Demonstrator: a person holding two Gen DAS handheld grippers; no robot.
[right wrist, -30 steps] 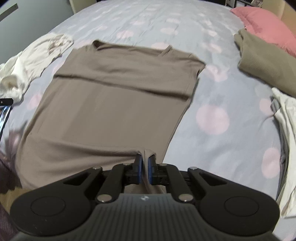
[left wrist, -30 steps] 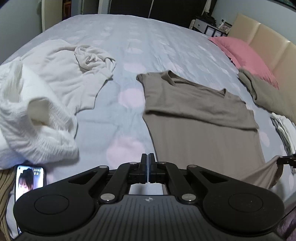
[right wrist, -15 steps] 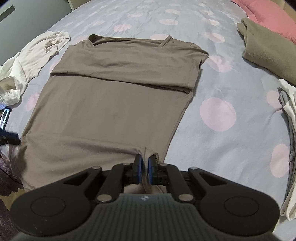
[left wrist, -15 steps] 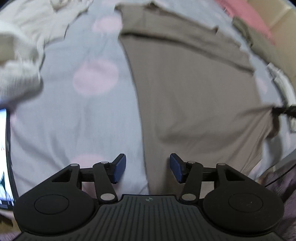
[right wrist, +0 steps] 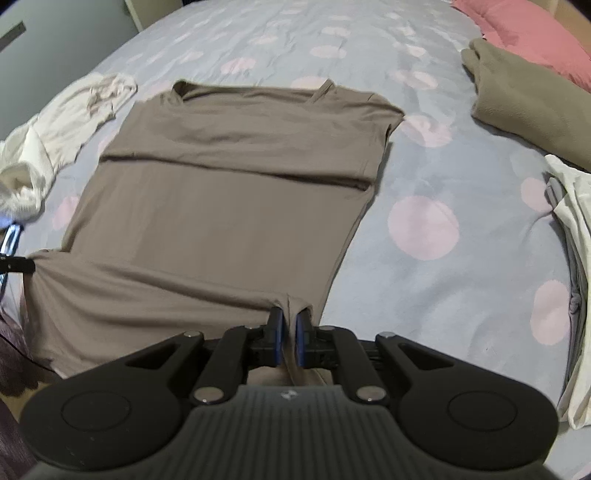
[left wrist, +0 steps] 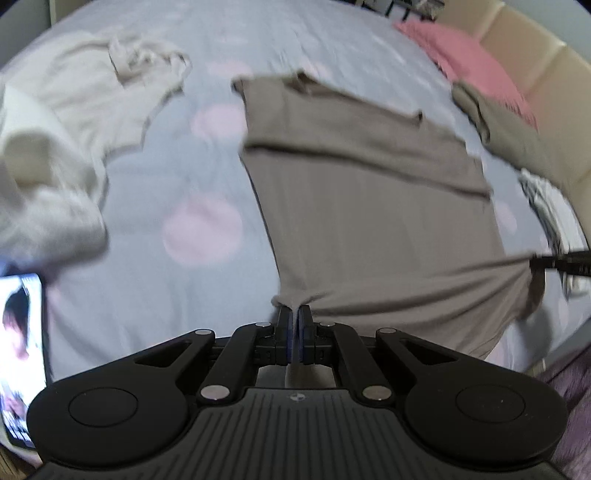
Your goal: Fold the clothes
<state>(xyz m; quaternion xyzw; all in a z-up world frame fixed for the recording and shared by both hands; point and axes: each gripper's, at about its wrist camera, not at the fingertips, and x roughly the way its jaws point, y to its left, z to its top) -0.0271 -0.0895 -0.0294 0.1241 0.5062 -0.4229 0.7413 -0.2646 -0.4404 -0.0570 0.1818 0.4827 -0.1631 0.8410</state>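
Shirt: your brown T-shirt (right wrist: 229, 206) lies flat on the grey bedsheet with pink dots (right wrist: 424, 229), neck to the far side, top part already folded over as a band across the chest.
Left gripper: your left gripper (left wrist: 294, 332) has just closed its jaws and now pinches the near left corner of the hem; the cloth gathers into a small peak at the blue pads (left wrist: 286, 334).
Right gripper: your right gripper (right wrist: 290, 338) is clamped on the near right corner of the hem, a fold of fabric pressed between its jaws.
Hem: it is stretched between your two grippers, with wrinkles running to each one.
Left side: cream clothes (left wrist: 74, 122) lie beside the shirt; a lit phone (left wrist: 20, 350) is nearer to you.
Right side: a pink pillow (right wrist: 535, 33), an olive garment (right wrist: 535, 103) and, I think, white folded pieces (right wrist: 576, 258); the edge is distorted there.
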